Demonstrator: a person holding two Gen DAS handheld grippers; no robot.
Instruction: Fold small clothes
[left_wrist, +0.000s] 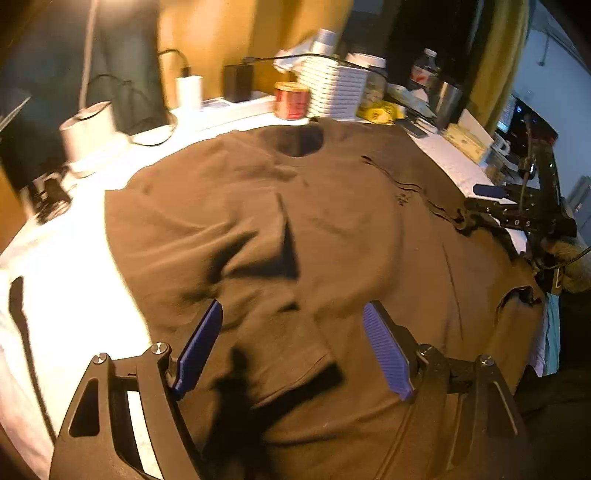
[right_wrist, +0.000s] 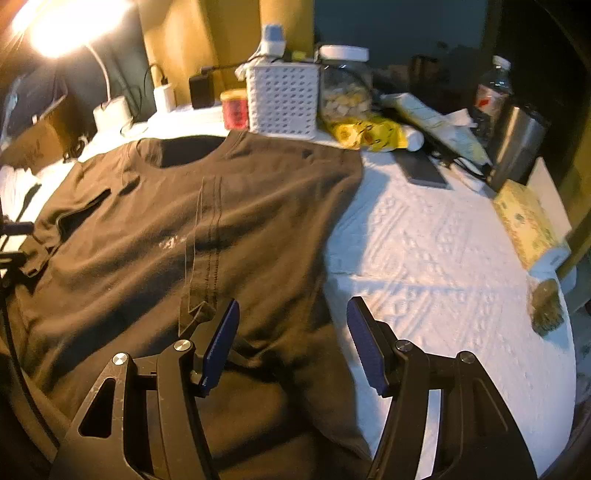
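A brown T-shirt (left_wrist: 332, 206) lies spread on the white tablecloth (left_wrist: 74, 280), its neck hole toward the far clutter. One side looks folded over the body, with a sleeve lying across the chest (right_wrist: 207, 236). My left gripper (left_wrist: 293, 306) hovers open over the shirt's near part, with only cloth below the blue pads (left_wrist: 384, 347). My right gripper (right_wrist: 294, 303) is open above the shirt's right edge (right_wrist: 332, 236), one finger over cloth and the other over the tablecloth (right_wrist: 443, 258). In the left wrist view the right gripper (left_wrist: 484, 199) shows at the shirt's far right side.
Along the table's back stand a white perforated basket (right_wrist: 282, 99), a red can (right_wrist: 234, 109), a lidded jar (right_wrist: 345, 85), a yellow packet (right_wrist: 365, 133), a steel cup (right_wrist: 517, 144), a bottle (right_wrist: 493, 88) and a dark phone (right_wrist: 424, 168). A tissue box (right_wrist: 524, 221) lies right. A lamp base (left_wrist: 88, 125) and chargers sit left.
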